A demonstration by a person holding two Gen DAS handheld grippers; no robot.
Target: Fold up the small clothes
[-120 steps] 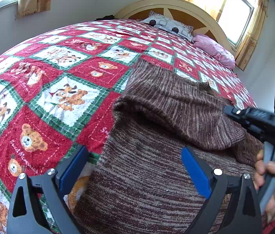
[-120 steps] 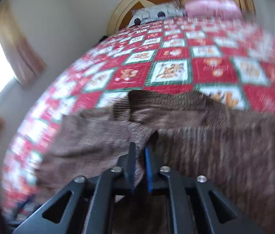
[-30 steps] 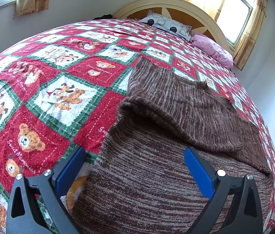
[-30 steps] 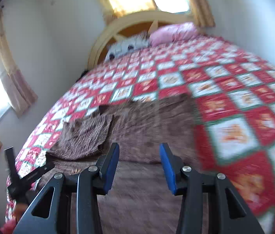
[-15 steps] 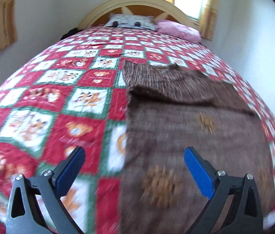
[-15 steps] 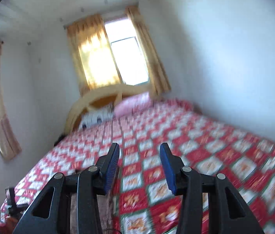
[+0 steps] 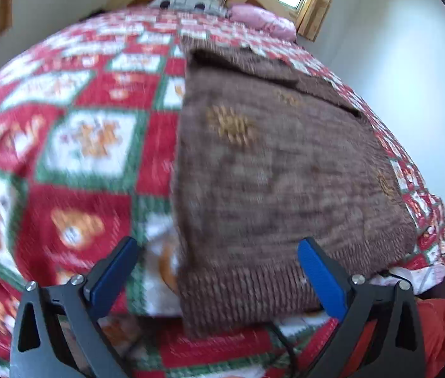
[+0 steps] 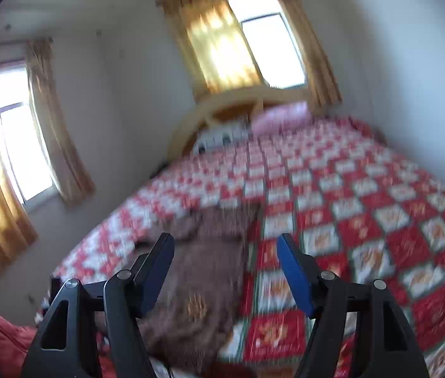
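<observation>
Both grippers are released and hold nothing, jaws spread wide; four seconds ago the right gripper [image 8: 225, 271] was clenched on the sweater's [image 7: 279, 170] cloth and the right sleeve had just been carried across the chest. Since half a second ago the left gripper [image 7: 216, 277] has pulled back toward the foot of the bed [image 7: 74, 132], so the ribbed hem now shows between its blue pads, and the right one has tipped down from the wall to look over the quilt again. Brown marled knit with small tan motifs, the sweater lies flat near the bed's foot, sleeves folded over its upper part. Under it spreads a red, green and white checked quilt with bear prints. Motion blur softens both views.
</observation>
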